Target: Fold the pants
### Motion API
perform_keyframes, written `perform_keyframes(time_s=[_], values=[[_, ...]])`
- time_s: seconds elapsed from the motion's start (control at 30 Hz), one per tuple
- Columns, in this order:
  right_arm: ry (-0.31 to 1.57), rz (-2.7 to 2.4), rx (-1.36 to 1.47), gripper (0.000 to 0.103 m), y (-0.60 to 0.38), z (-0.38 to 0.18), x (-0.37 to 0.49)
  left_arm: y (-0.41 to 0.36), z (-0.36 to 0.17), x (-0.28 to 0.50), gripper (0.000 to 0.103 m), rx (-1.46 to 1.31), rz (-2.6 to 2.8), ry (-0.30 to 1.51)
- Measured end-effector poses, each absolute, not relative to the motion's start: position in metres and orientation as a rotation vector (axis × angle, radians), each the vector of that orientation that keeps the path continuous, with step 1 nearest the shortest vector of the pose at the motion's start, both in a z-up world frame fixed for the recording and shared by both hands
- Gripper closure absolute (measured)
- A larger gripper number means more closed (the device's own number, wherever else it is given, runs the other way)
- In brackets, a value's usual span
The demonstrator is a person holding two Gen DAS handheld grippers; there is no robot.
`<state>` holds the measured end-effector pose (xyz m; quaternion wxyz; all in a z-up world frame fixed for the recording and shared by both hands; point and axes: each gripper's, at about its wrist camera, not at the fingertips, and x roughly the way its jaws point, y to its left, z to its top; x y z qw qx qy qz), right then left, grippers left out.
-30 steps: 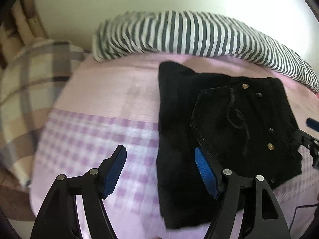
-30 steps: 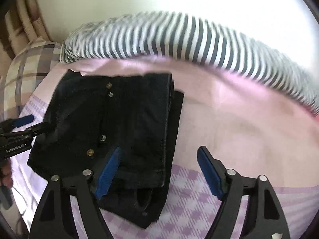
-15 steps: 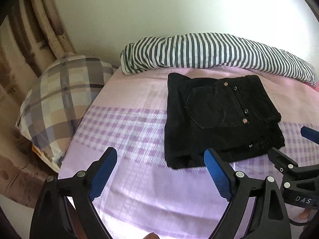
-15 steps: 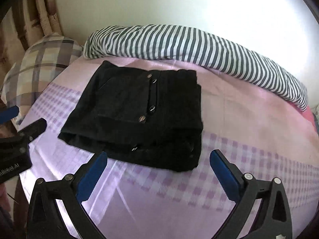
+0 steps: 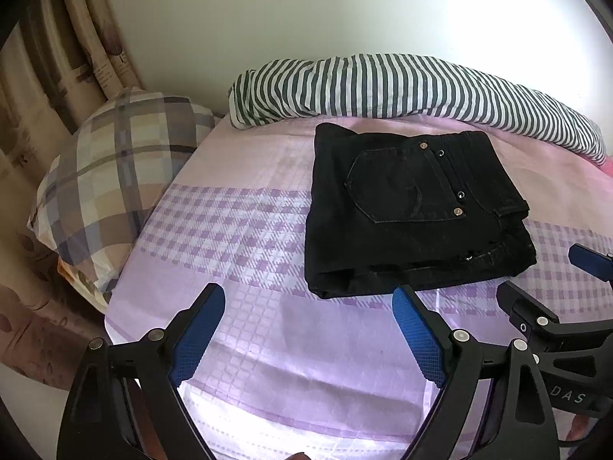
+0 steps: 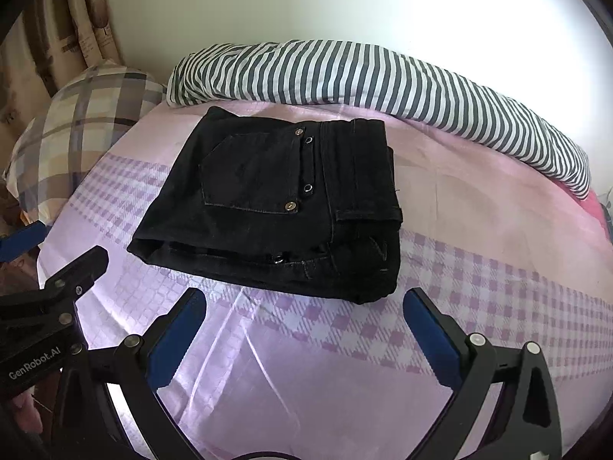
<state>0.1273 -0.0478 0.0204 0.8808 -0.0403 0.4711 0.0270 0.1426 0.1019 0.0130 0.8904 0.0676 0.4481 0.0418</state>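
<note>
**Pants folded on bed, both grippers clear**

Bed (image 5: 237,230) with pink-and-purple checked sheet, white wall behind. Black pants (image 5: 406,214) lie folded toward the far edge, just before a striped blanket (image 5: 383,84). Plaid pillow (image 5: 115,176) at left edge. Left gripper (image 5: 308,329) and right gripper (image 6: 304,333): jaws just opened wide, nothing between them.

My left camera rides on my left hand-held gripper (image 5: 308,320) and looks steeply down across the bed (image 5: 237,230) toward the wall, with the folded black pants (image 5: 406,211) near, right of centre. My right camera sits on my right hand-held gripper (image 6: 304,324), facing the same way, and sees the pants left of centre. Both views share the pants, the striped bedding (image 5: 383,88), the plaid pillow (image 5: 115,168), and each other's gripper at the frame edge.
</note>
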Motion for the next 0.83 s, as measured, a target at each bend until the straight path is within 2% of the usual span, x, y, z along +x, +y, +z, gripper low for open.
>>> perform_keyframes(time_s=[0.83], values=[[1.015, 0.053, -0.090, 0.001, -0.0490, 0.0106, 0.1284, 0.1033, 0.0033, 0.1493, 0.014, 0.165, 0.075, 0.956]])
